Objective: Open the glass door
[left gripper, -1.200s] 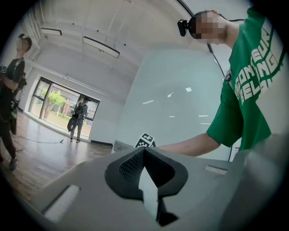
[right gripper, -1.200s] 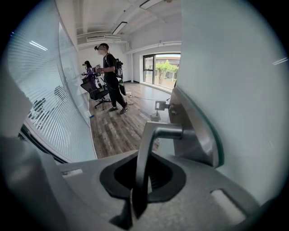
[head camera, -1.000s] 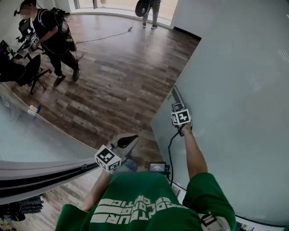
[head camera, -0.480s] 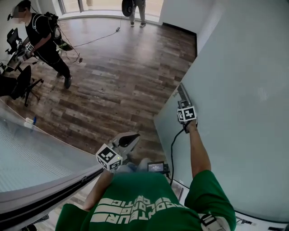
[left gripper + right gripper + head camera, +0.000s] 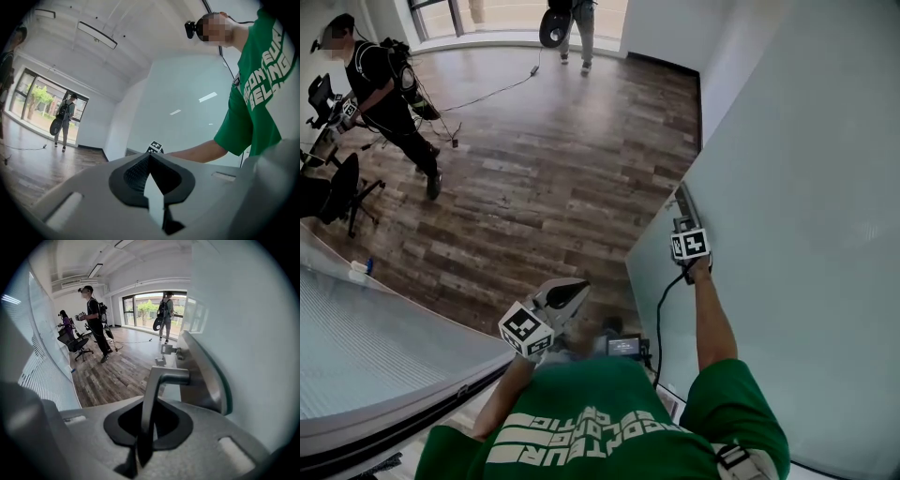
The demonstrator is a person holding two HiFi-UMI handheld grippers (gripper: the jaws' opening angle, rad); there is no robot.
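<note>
The frosted glass door (image 5: 787, 234) fills the right of the head view and stands swung partly open over the wood floor. My right gripper (image 5: 683, 225) is shut on its metal lever handle (image 5: 159, 380), which runs down between the jaws. The handle's steel plate (image 5: 199, 376) sits on the door's green-tinted edge. My left gripper (image 5: 579, 287) hangs in front of my body, away from the door. Its jaws (image 5: 151, 187) are shut with nothing in them. The left gripper view also catches the right gripper's marker cube (image 5: 153, 147) against the door.
A frosted glass partition (image 5: 375, 347) curves along the lower left. A person in black (image 5: 389, 84) stands by office chairs (image 5: 328, 192) at far left. Another person (image 5: 572, 23) stands at the window. A cable (image 5: 487, 94) trails across the floor.
The door has swung further open, its lower edge moving right in the head view, with my right gripper still on the handle. The left gripper has barely shifted.
</note>
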